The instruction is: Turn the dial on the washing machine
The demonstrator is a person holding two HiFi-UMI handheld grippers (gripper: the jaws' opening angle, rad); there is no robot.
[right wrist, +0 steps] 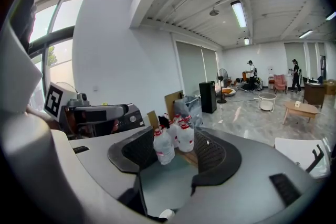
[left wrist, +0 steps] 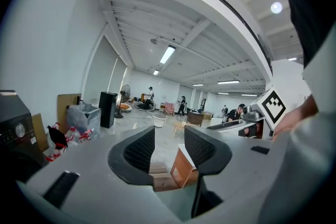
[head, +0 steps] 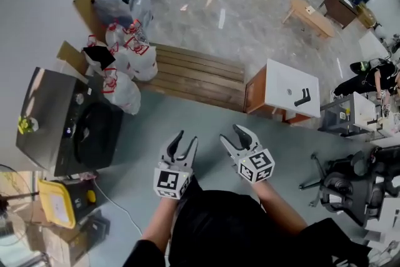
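Head view finds us on a grey floor, holding the left tongs (head: 186, 141) and the right tongs (head: 231, 136) side by side, each with its jaws apart and nothing between them. The dark grey front-loading washing machine (head: 62, 128) stands well apart from both, at the far left against a white wall, its small round silver dial (head: 79, 99) on the control panel untouched. Clear plastic water jugs with red labels (head: 128, 69) cluster just past the machine, beside a slatted brown wooden platform (head: 197, 75).
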